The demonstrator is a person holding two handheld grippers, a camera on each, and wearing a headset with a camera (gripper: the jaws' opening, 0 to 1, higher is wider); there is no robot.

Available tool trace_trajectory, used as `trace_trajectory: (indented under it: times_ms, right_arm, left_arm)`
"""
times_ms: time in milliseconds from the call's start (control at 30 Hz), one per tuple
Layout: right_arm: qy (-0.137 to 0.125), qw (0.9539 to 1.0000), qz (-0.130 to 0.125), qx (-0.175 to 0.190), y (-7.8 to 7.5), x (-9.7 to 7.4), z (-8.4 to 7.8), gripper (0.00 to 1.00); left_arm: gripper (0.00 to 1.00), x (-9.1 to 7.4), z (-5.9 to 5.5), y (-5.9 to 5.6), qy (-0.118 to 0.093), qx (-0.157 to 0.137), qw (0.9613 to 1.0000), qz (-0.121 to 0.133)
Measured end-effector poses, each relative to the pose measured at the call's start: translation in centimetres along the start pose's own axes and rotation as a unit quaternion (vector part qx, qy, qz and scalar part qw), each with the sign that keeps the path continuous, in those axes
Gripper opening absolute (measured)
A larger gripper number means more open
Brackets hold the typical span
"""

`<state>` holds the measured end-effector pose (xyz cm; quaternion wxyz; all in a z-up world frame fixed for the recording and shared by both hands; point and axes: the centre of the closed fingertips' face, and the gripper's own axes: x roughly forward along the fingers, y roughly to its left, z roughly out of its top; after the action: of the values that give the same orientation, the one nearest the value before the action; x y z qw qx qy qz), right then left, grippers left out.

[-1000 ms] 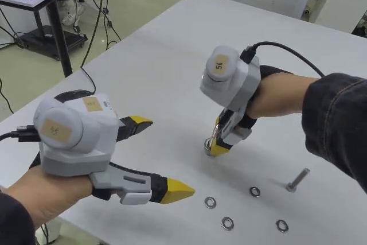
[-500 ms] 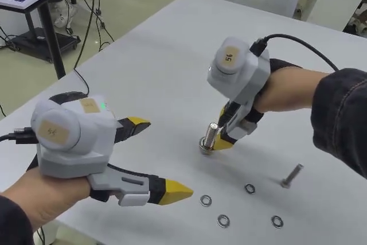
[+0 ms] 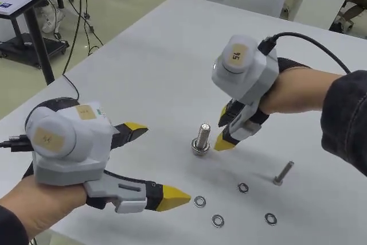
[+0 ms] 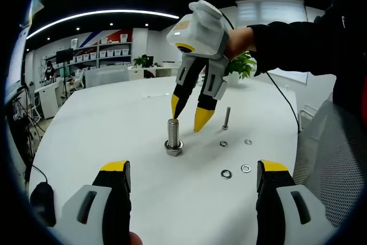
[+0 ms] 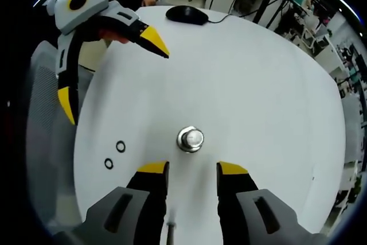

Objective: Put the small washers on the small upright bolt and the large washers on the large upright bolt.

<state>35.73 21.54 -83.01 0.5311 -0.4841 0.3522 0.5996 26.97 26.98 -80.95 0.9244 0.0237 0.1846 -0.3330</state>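
Head view: the grey, yellow-tipped left gripper (image 3: 157,162), spread wide and empty, is nearest to the flat silver washers (image 3: 199,201) just beyond its tip. Farther, the right gripper (image 3: 225,130), also released, stands beside the large upright steel bolt (image 3: 202,139).

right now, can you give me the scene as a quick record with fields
large bolt: upright on the table
small bolt: upright, standing apart from the large bolt
washers: four, lying loose on the table in front of the bolts
right tongs: open, empty, close beside the large bolt, not touching it
left tongs: open, empty, held apart from both bolts
washer sizes: too small to tell
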Motion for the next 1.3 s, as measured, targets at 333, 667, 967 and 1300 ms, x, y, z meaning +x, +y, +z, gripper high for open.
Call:
trace_trajectory:
  times_ms: [333,667,967,1300]
  right_arm:
    - [-0.008,0.9999,-0.002,0.009,1.5,-0.8,-0.4,0.34]
    - [-0.011,0.9998,-0.004,0.015,3.1,-1.4,-1.1,0.34]
    - [-0.011,0.9996,0.004,0.027,5.0,-1.3,-1.9,0.34]
    - [-0.013,0.9991,0.017,0.036,6.8,-1.0,-2.1,0.34]
  left_arm:
    - [0.91,0.3,0.1,-0.7,0.003,0.007,0.9999,-0.015]
    - [0.91,0.6,0.0,-1.6,0.006,0.016,0.9993,-0.033]
    - [0.91,0.7,-0.2,-2.4,0.009,0.023,0.9985,-0.048]
    - [0.91,0.8,-0.2,-3.3,0.007,0.029,0.9978,-0.059]
